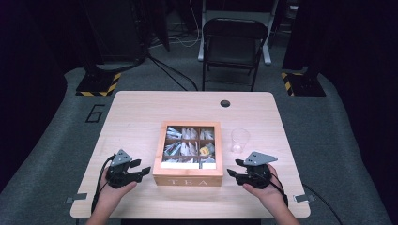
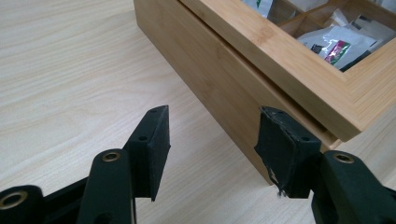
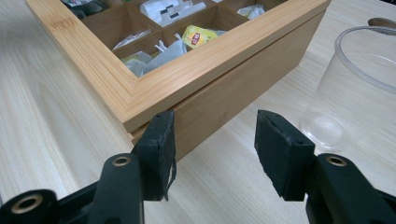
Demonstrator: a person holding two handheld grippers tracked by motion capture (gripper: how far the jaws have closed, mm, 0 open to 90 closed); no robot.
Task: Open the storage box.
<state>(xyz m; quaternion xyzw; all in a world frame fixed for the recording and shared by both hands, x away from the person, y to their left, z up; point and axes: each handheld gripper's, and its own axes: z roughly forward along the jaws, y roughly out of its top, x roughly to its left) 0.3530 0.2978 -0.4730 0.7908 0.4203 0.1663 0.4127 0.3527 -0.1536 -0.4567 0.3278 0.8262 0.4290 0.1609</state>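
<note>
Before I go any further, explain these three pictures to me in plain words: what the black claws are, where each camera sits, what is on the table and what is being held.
No robot here: a person holds a hand-operated black two-jaw tool in each hand.

The high view looks down from above the person's side. It shows the left gripper and the right gripper on either side of a square bamboo tea box marked TEA.

The other two pictures come from cameras riding on the grippers, looking along their own jaws. In the left gripper view one pad is at the box's front corner, under the lid's edge. The right gripper view shows the same at the other front corner.

On the pale wooden table stand the box, whose windowed lid shows compartments of tea bags, and a clear plastic cup to its right.

Both grippers stand open; nothing is clamped.
</note>
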